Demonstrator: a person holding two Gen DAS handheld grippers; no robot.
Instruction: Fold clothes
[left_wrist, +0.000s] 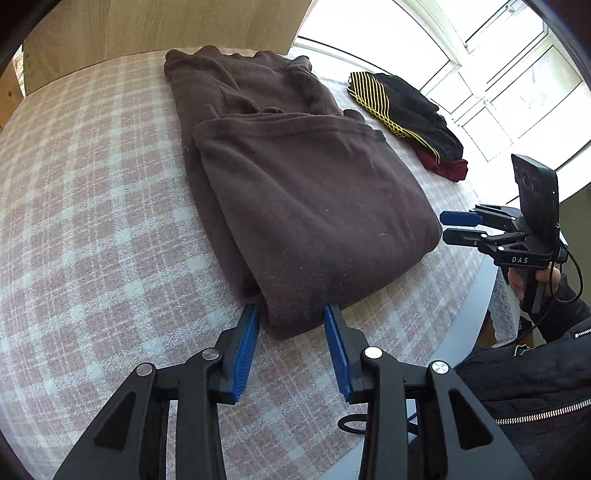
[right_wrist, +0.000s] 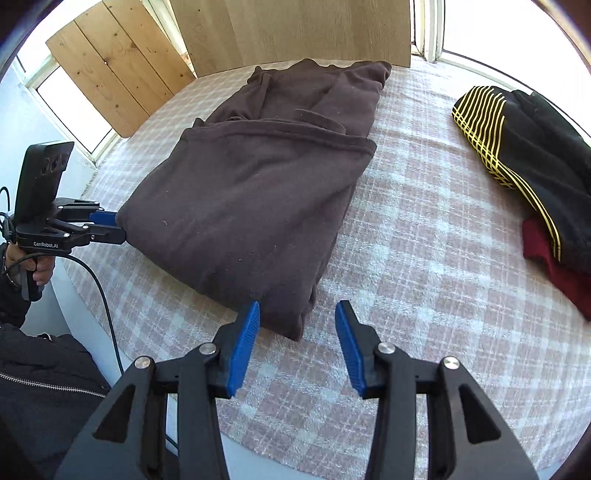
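A brown fleece garment (left_wrist: 306, 203) (right_wrist: 251, 192) lies folded on the pink checked cover (left_wrist: 92, 221) (right_wrist: 424, 240). My left gripper (left_wrist: 291, 310) is open at the garment's near corner; the corner lies between its blue pads, which do not clamp it. In the right wrist view the left gripper (right_wrist: 120, 226) sits at the fold's left edge. My right gripper (right_wrist: 298, 308) is open over the other near corner, whose tip lies loose between the fingers. Seen from the left wrist, the right gripper (left_wrist: 443, 227) stands just off the garment's right side.
A black garment with yellow stripes (left_wrist: 406, 110) (right_wrist: 524, 147) lies on a red piece (right_wrist: 554, 266) at the right. A wooden board (left_wrist: 147, 26) (right_wrist: 295, 29) stands behind the surface. Bright windows (left_wrist: 498, 74) lie to the right. A person's dark jacket (left_wrist: 535, 387) is at the near edge.
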